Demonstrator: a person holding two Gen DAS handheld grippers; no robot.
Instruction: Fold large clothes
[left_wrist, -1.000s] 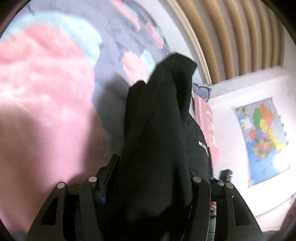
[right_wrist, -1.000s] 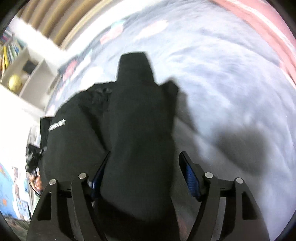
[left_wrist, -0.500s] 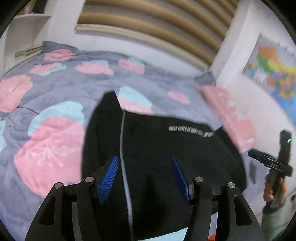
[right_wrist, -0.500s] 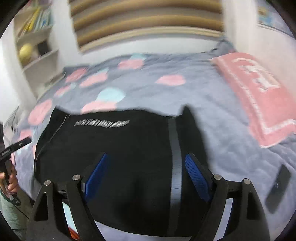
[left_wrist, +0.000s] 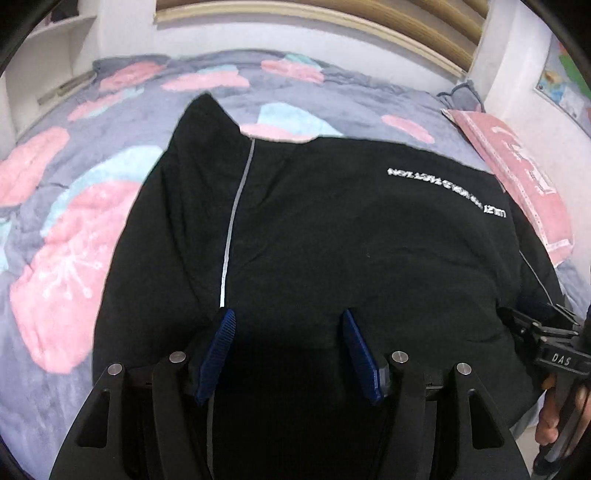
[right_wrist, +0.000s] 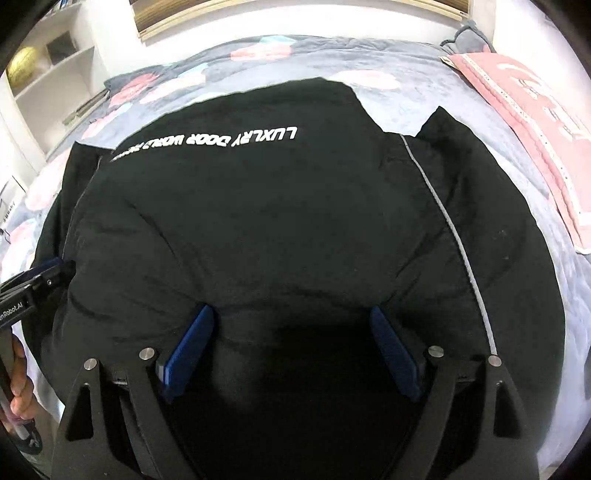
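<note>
Grey flowered bedspread (left_wrist: 369, 107) carries one black printed-lettering jacket (left_wrist: 332, 229) and one pink cloth (right_wrist: 535, 110). Only the right view shows a shelved yellow ball (right_wrist: 20, 66). Both the left gripper (left_wrist: 288, 343) and right gripper (right_wrist: 291, 347) gape wide above the jacket, gripping nothing, the right's jaws having just been opening.

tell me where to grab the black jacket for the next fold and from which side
Probably the two far corners of the black jacket: the peak at far left and the one at far right. Both stick up off the blanket, so jaws can come down from above, one gripper per corner, and draw them toward the near edge.
</note>
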